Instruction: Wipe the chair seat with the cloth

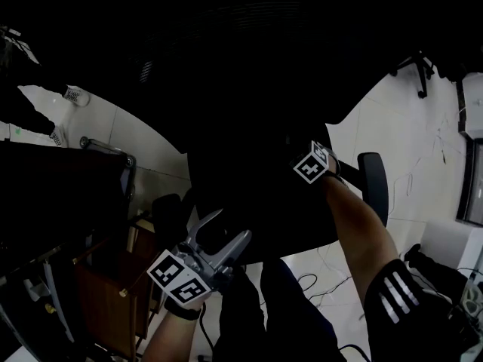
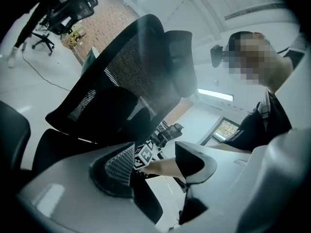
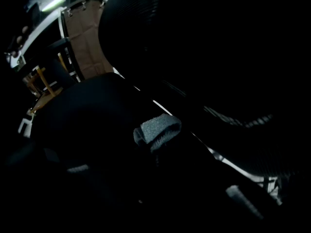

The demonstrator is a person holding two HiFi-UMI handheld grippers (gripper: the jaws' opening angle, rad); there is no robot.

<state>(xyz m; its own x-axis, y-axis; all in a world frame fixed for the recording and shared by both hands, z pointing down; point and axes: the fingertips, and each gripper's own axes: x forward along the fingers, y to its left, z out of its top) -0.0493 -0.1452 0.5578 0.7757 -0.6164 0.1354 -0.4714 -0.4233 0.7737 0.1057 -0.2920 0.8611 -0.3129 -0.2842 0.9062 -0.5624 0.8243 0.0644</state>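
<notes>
1. Your right gripper (image 3: 154, 144) is closed on the cloth (image 3: 157, 129). A grey folded wad of it bulges out just where the jaws meet. The picture there is very dark, so you cannot make out the jaw tips themselves.
2. The cloth sits low over the black chair seat (image 3: 82, 130), near the seam where the seat meets the mesh backrest (image 3: 146, 13). You cannot tell whether it touches the seat.
3. In the head view, only your right gripper's marker cube (image 1: 313, 164) stands out against the dark chair seat (image 1: 256, 172). It is toward the seat's right side, with your bare forearm (image 1: 351, 225) and striped sleeve (image 1: 392, 294) behind it. The cloth is lost in the shadow in this view.
4. Your left gripper (image 1: 234, 225) is at the seat's near left edge, well apart from the right gripper. Its jaws are spread wide with nothing between them.
5. Through the gap in the left gripper (image 2: 155, 160) you can see your right forearm (image 2: 163, 166) and that marker cube (image 2: 144, 154), with the chair's backrest (image 2: 131, 76) and headrest (image 2: 180, 62) rising above.
6. The right armrest (image 1: 373, 183) stands just right of your right wrist.
7. A brown wooden cabinet (image 1: 106, 285) stands at the near left, and a second chair's wheeled base (image 1: 415, 70) rests on the pale floor (image 1: 407, 142) at the far right.
</notes>
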